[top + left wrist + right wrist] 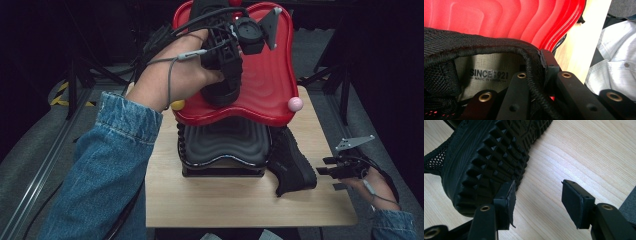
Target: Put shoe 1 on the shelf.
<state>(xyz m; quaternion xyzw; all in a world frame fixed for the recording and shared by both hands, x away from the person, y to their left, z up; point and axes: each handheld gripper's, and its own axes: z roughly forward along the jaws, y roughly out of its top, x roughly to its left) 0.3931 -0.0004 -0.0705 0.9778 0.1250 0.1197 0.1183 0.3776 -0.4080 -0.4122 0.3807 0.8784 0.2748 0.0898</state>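
A black shoe (221, 94) hangs heel-up over the red tray (270, 75), and my left gripper (223, 70) is shut on its collar. In the left gripper view the corded collar rim (530, 66) runs between the jaws of the left gripper (536, 71), above the printed insole (489, 72). A second black shoe (292, 162) lies on its side on the wooden table (225, 200), sole toward the right. My right gripper (325, 166) stands open just right of it. In the right gripper view its studded sole (486, 157) is beside the left pad (507, 197), with nothing between the fingers of the right gripper (540, 197).
The red tray rests on a black ribbed tray (225, 142) on a stand at the table's middle. A pink ball (295, 104) and a yellow ball (177, 105) sit at the red tray's front corners. A pale buttoned shirt (616, 62) lies beyond the table edge.
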